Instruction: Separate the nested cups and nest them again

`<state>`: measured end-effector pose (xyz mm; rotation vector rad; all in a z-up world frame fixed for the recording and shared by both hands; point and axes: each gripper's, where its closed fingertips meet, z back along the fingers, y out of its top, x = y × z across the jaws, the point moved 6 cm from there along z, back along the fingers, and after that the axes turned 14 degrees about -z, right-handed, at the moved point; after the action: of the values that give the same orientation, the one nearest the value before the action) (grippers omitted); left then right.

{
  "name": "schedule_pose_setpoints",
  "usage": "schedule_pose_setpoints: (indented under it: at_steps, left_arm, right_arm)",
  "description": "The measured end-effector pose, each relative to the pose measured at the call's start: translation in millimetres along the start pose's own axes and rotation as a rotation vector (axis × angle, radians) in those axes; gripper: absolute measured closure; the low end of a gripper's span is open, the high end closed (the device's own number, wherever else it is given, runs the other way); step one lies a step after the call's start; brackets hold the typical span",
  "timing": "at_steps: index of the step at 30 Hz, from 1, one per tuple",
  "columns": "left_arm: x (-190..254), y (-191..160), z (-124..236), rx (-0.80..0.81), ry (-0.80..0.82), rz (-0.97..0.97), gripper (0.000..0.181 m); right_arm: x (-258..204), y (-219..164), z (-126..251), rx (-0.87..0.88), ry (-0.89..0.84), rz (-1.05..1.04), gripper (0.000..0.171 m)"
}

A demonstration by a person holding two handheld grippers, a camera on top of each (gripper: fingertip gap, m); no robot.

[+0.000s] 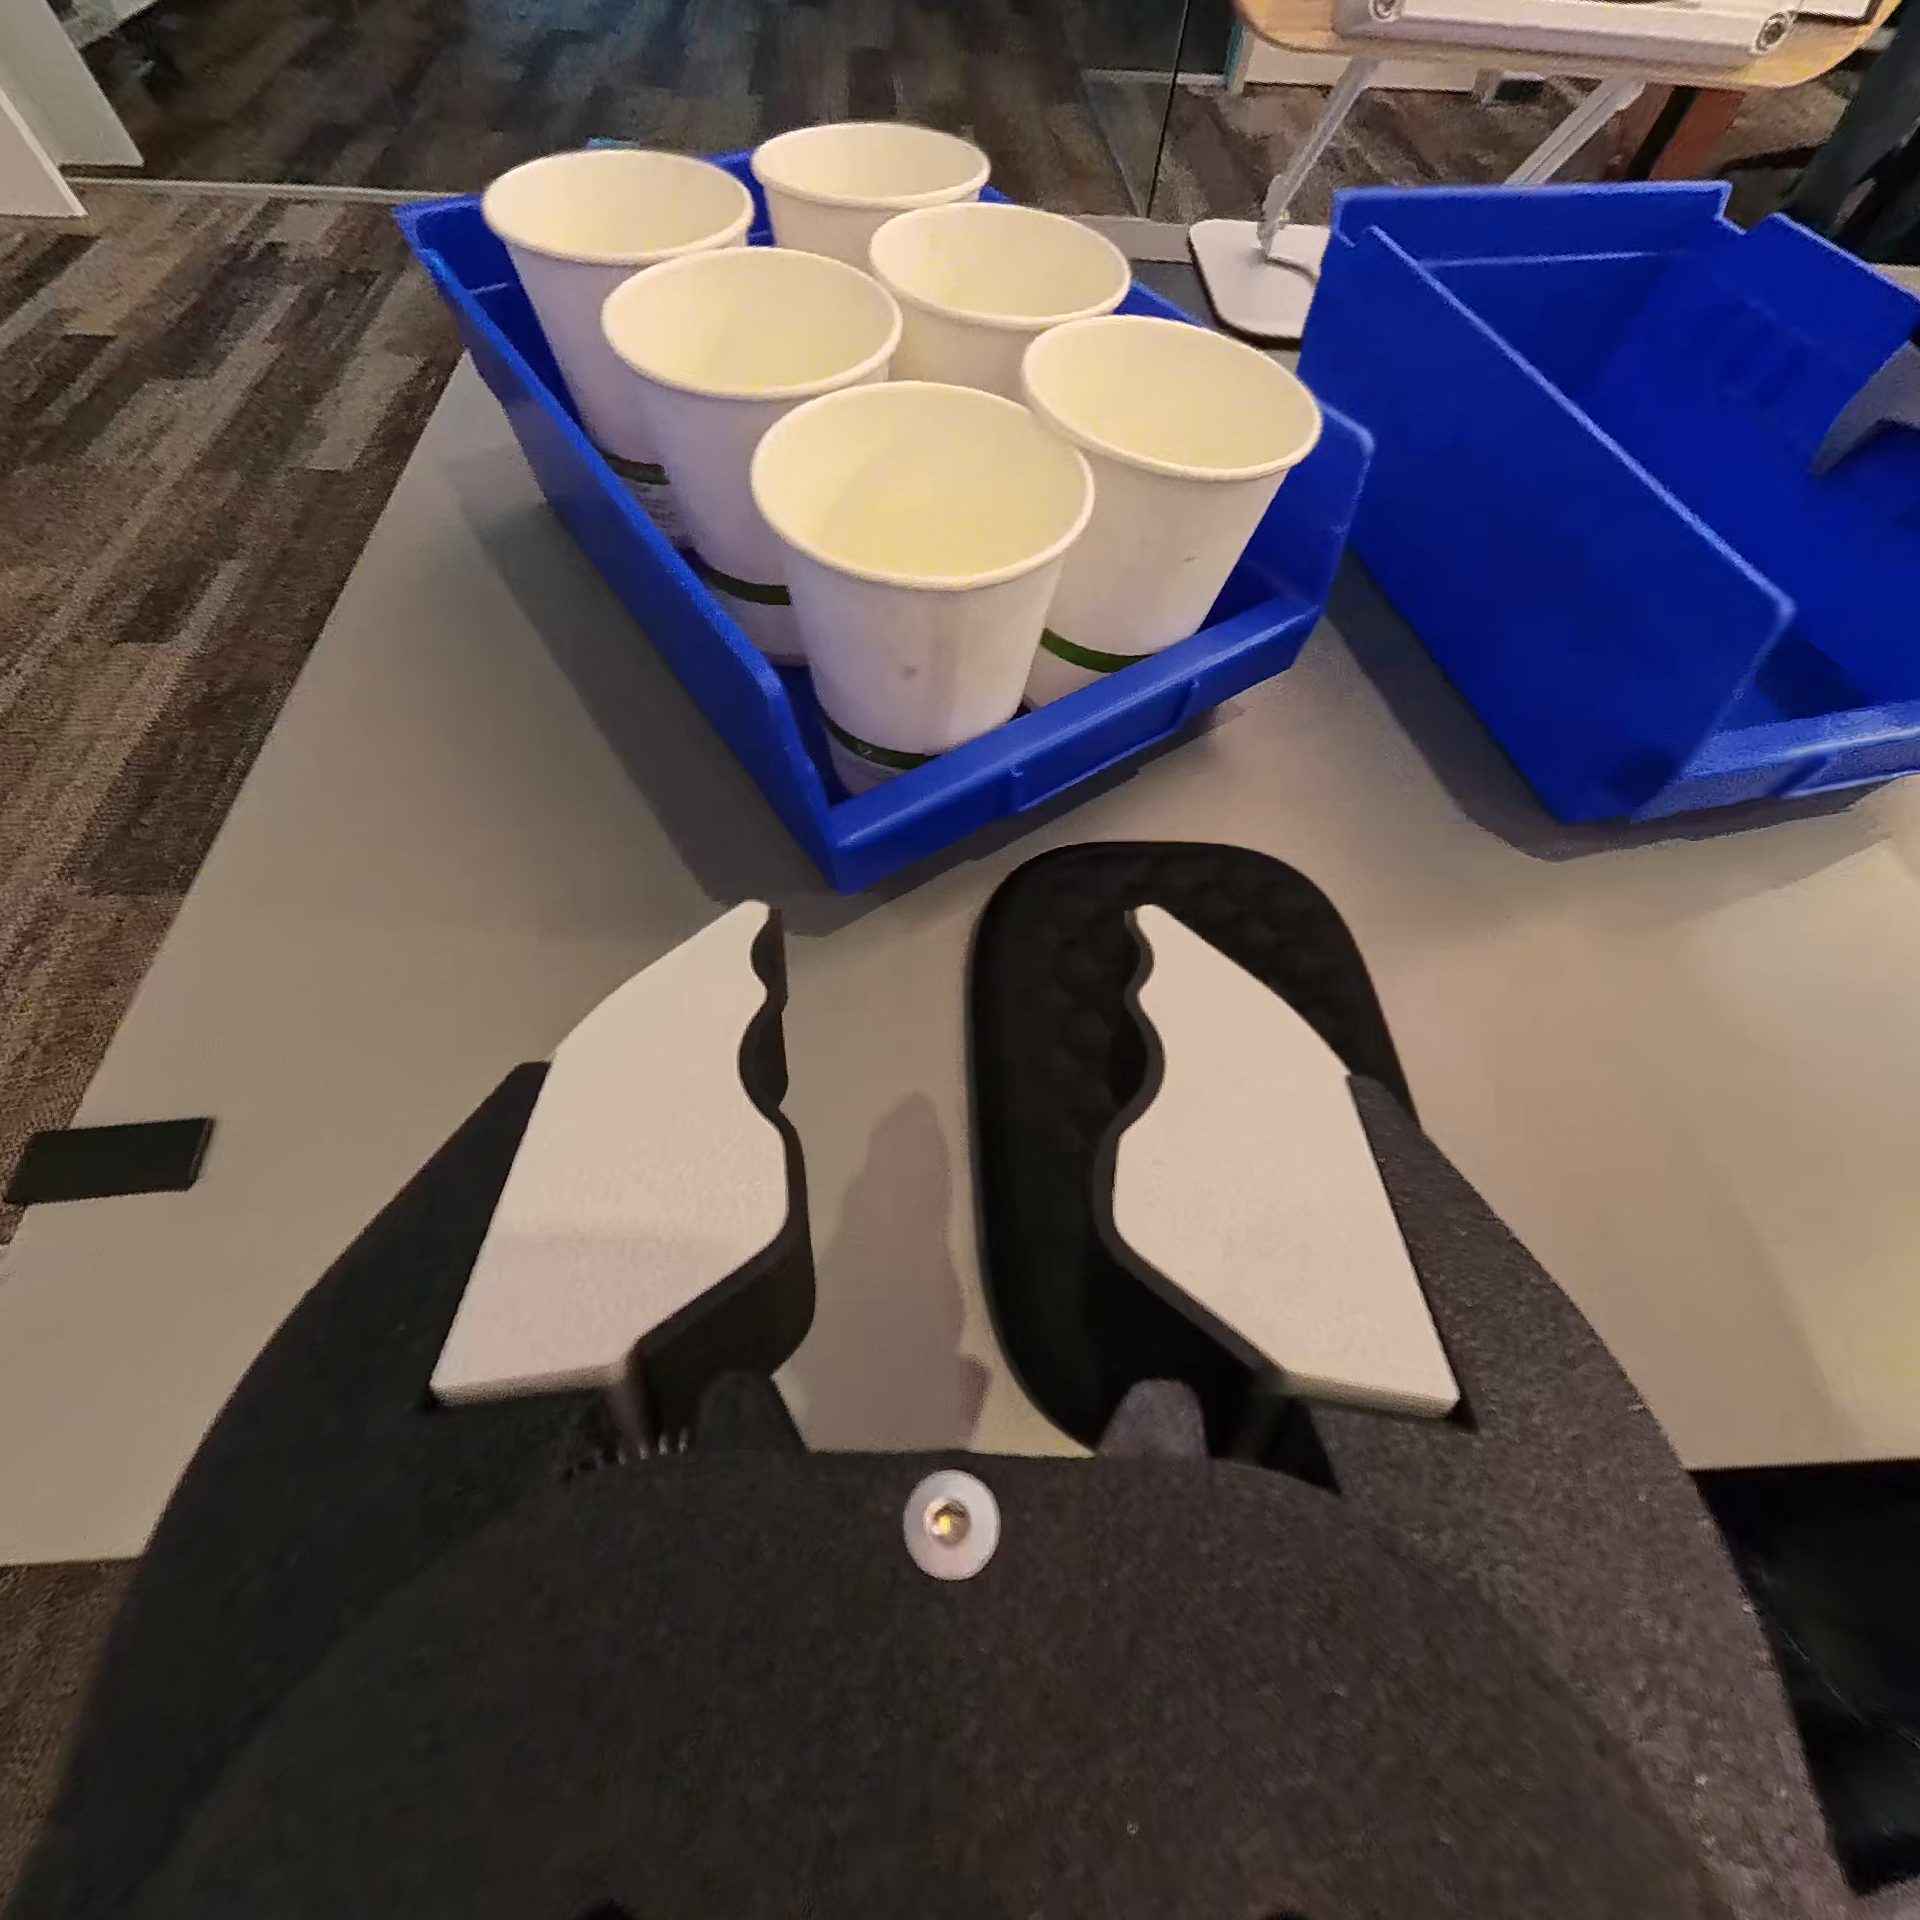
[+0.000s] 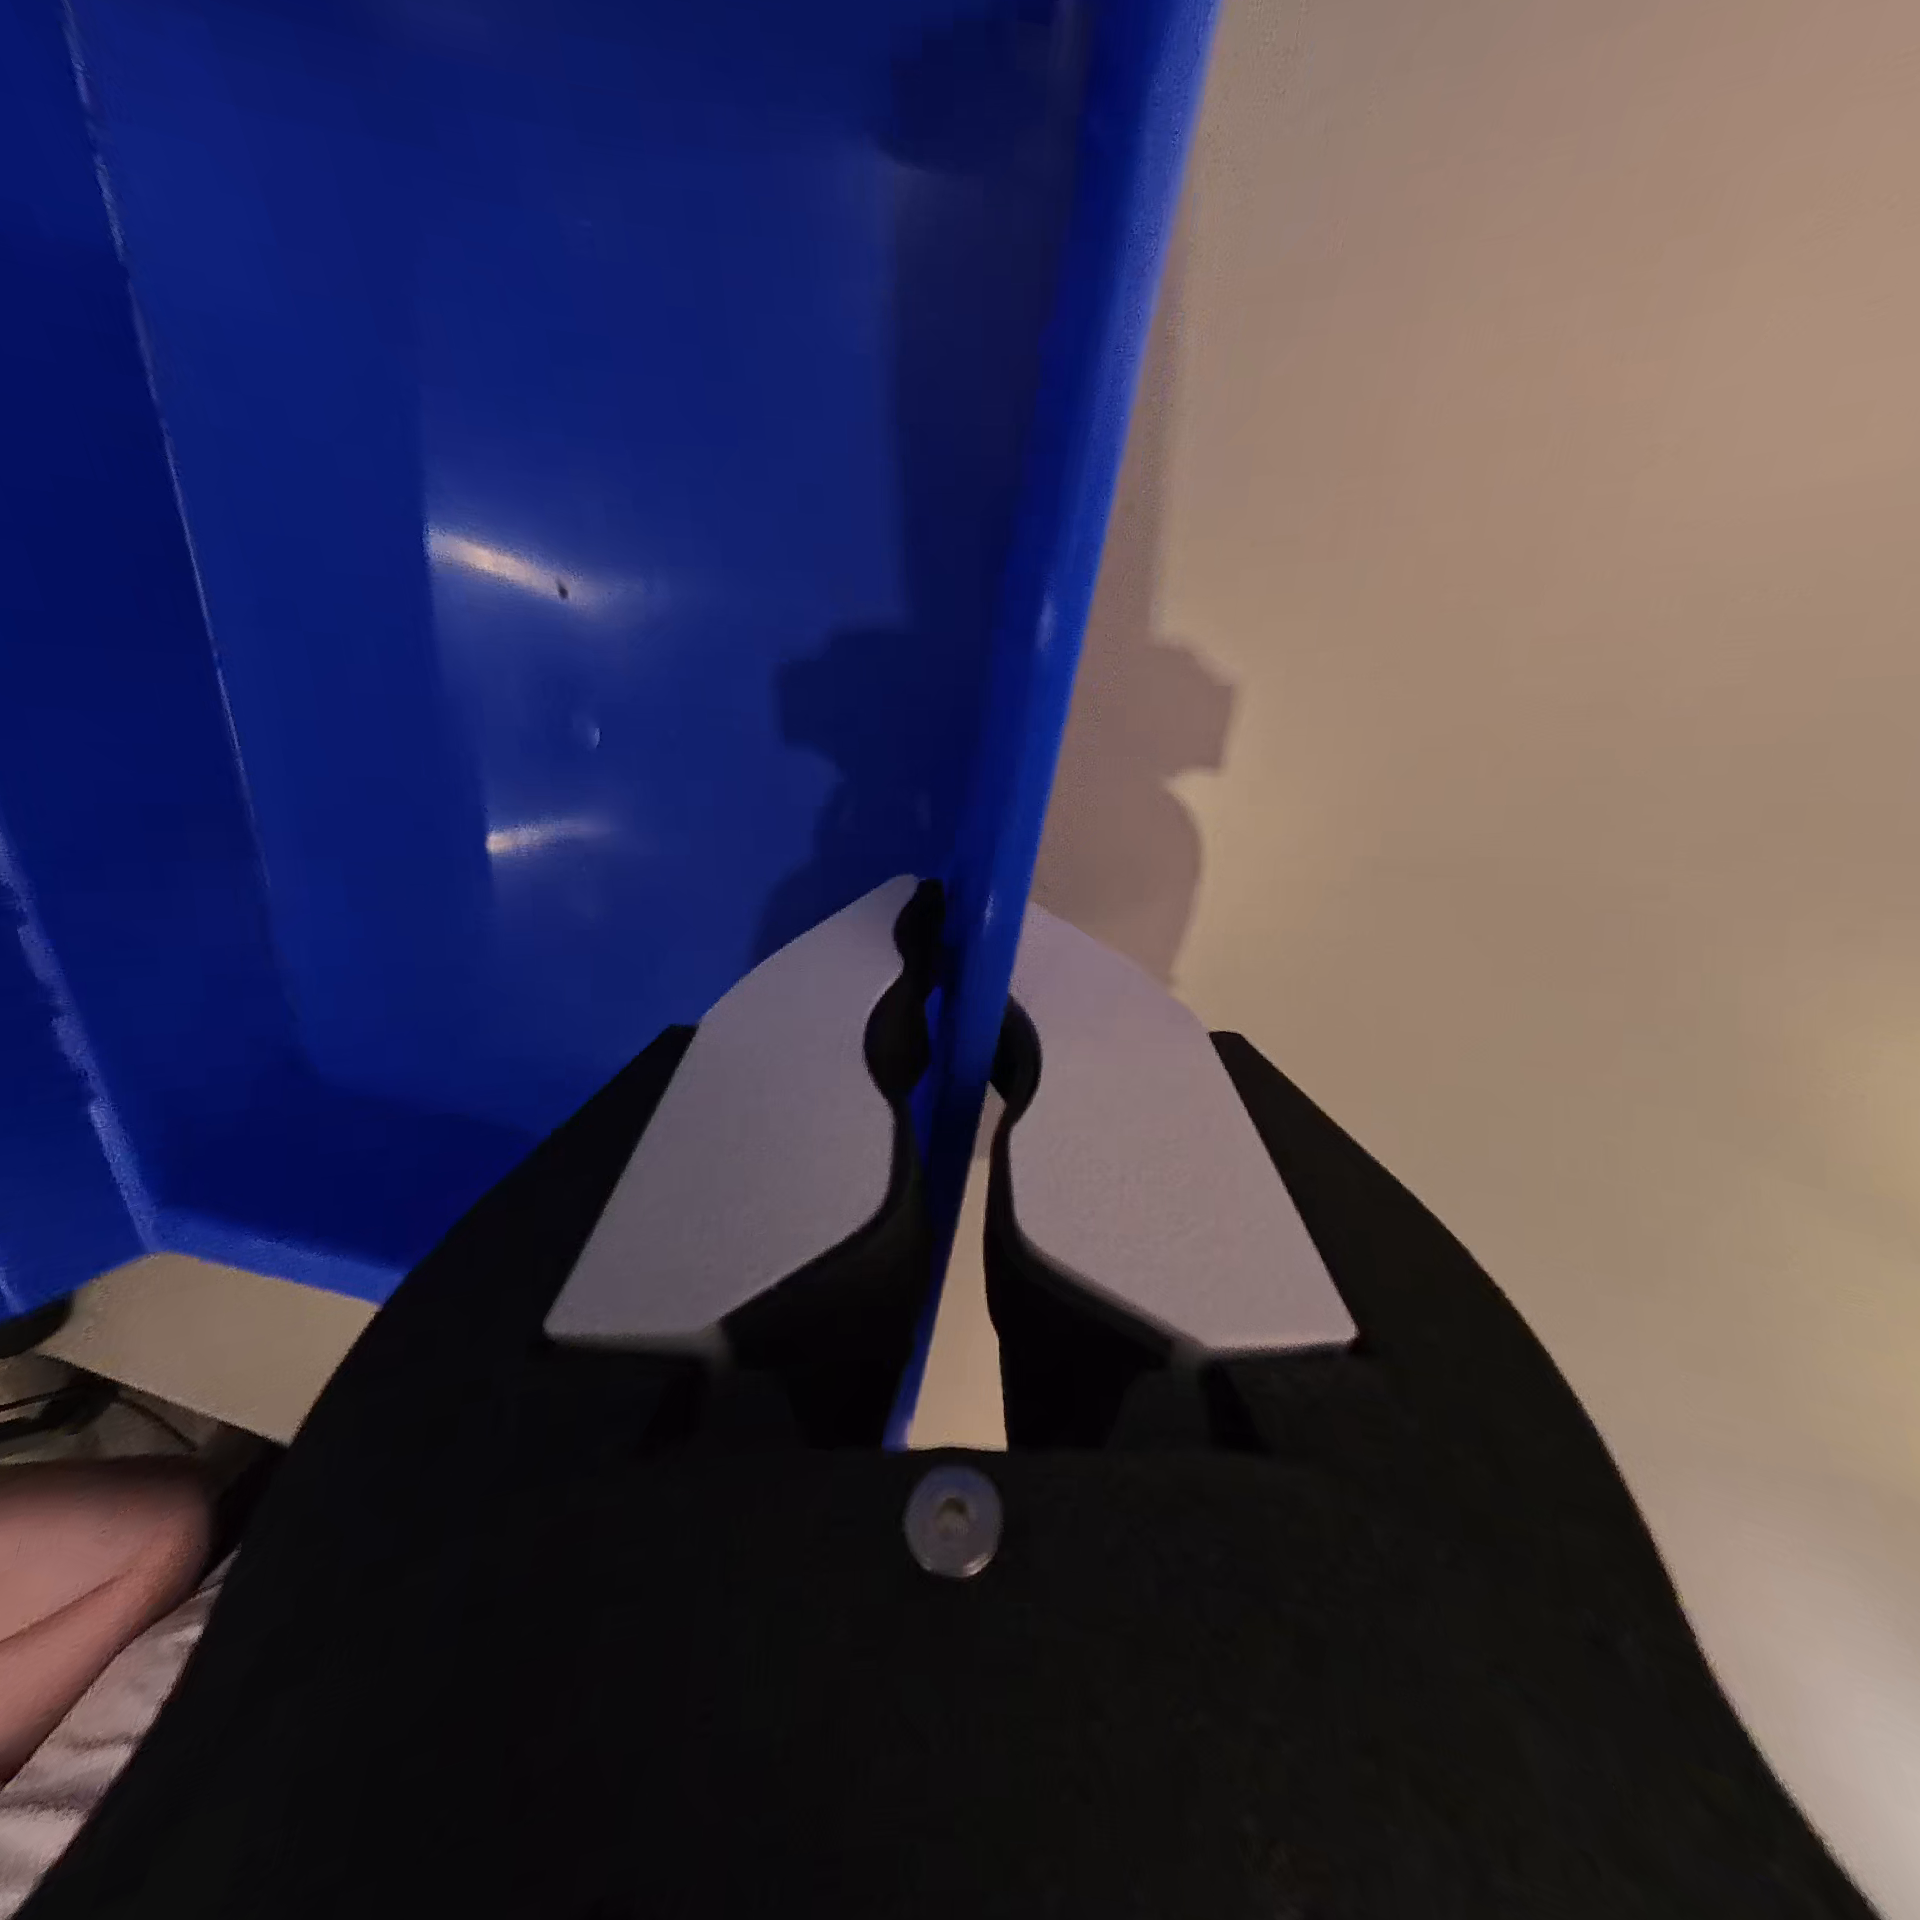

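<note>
Several white paper cups (image 1: 920,561) with green bands stand upright, close together, in a blue bin (image 1: 935,821) on the grey table. My left gripper (image 1: 951,920) is open and empty, hovering just in front of that bin's near wall. A second blue bin (image 1: 1558,540) stands to the right with no cups in view. A grey finger of my right gripper (image 1: 1881,416) shows at its right side. In the right wrist view, my right gripper (image 2: 971,914) is shut on the thin side wall (image 2: 1049,520) of this blue bin.
The grey table (image 1: 416,831) ends at the left over patterned carpet. A black patch (image 1: 109,1158) lies near the left edge. A white stand foot (image 1: 1257,275) sits behind the bins. A person's hand (image 2: 83,1538) shows at the lower left of the right wrist view.
</note>
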<state>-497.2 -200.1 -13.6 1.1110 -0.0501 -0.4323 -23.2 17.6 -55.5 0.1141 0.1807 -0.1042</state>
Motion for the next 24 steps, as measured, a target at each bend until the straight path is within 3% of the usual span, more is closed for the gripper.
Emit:
schedule_pose_setpoints:
  at_steps: [16,24]
  left_arm:
    - [23,13,-26,-0.025,0.006,-0.037,0.119]
    - [30,30,-33,-0.007,0.041,-0.043,0.119]
  right_arm:
    - [213,-23,40,0.045,-0.050,-0.227,0.165]
    - [291,-47,56,0.068,-0.064,-0.325,0.165]
